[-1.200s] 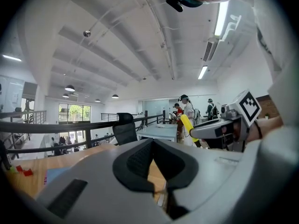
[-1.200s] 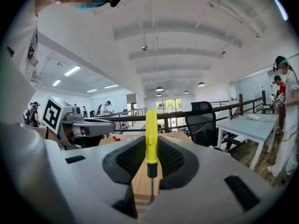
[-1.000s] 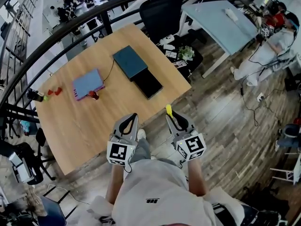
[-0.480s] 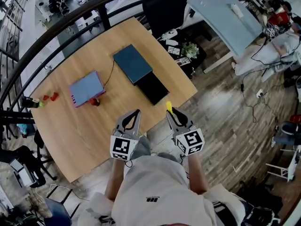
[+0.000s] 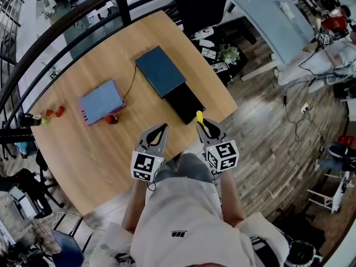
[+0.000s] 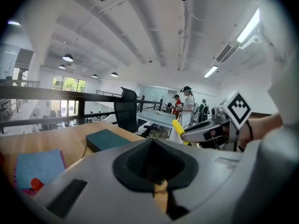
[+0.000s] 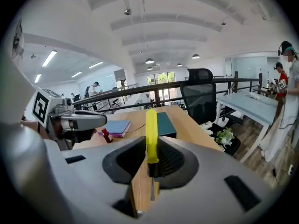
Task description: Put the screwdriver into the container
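Note:
The screwdriver [image 5: 199, 118] has a yellow handle, and my right gripper [image 5: 204, 128] is shut on it by the black collar. In the right gripper view the handle [image 7: 151, 127] stands up between the pads and the thin shaft points back at the camera. My left gripper [image 5: 158, 131] is beside it, shut and holding nothing. Both hover over the near edge of the wooden table [image 5: 111, 149]. The black open container [image 5: 184, 104] lies just ahead of the right gripper, against a teal box [image 5: 160, 71].
A blue notebook [image 5: 101, 100] and a small red bottle [image 5: 111, 119] lie on the table's left part, with small red and yellow items [image 5: 49, 114] at the far left edge. A black railing [image 5: 67, 32] curves behind. A black chair [image 7: 200, 99], a plant [image 5: 229, 53] and a pale blue table [image 5: 267, 24] stand to the right.
The view has closed in on the table and both grippers have come slightly forward over its near edge. The right gripper's hold on the screwdriver is unchanged.

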Action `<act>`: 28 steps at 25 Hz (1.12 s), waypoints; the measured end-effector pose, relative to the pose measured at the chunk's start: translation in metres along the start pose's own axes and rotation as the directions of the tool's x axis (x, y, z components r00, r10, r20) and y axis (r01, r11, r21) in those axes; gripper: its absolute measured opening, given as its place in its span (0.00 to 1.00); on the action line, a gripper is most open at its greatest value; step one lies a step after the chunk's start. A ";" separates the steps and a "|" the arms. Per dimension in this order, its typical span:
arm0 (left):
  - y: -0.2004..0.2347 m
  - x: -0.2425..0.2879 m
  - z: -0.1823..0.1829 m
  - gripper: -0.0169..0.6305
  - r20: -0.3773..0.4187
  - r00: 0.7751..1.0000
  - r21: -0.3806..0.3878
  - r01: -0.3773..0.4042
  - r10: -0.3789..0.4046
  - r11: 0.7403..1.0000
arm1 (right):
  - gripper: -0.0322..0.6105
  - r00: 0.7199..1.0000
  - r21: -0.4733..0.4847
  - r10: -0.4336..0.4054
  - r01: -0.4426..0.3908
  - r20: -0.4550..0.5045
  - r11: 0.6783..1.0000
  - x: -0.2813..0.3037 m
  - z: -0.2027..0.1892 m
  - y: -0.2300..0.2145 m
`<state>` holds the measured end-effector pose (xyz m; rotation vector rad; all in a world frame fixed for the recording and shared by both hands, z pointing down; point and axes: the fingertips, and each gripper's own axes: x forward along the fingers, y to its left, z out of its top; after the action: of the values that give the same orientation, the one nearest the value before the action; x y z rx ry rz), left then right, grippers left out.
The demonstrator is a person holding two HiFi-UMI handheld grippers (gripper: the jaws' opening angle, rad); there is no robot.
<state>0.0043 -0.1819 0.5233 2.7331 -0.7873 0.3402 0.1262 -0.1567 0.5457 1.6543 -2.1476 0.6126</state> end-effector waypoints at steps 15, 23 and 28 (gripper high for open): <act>0.037 0.054 -0.031 0.04 -0.077 0.996 -0.093 -0.054 0.046 0.994 | 0.16 0.974 0.000 0.091 -0.093 -0.207 0.996 0.093 -0.036 -0.036; 0.053 0.072 -0.049 0.04 -0.134 0.986 -0.136 -0.114 0.095 0.984 | 0.16 0.945 -0.025 0.143 -0.157 -0.296 0.987 0.133 -0.052 -0.045; 0.062 0.081 -0.055 0.04 -0.152 0.982 -0.157 -0.140 0.116 0.978 | 0.16 0.915 -0.074 0.149 -0.190 -0.375 0.979 0.159 -0.063 -0.051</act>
<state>0.0294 -0.2533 0.6108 2.4785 -0.9112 0.4679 0.1374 -0.2630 0.6886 1.1913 -2.0162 0.7732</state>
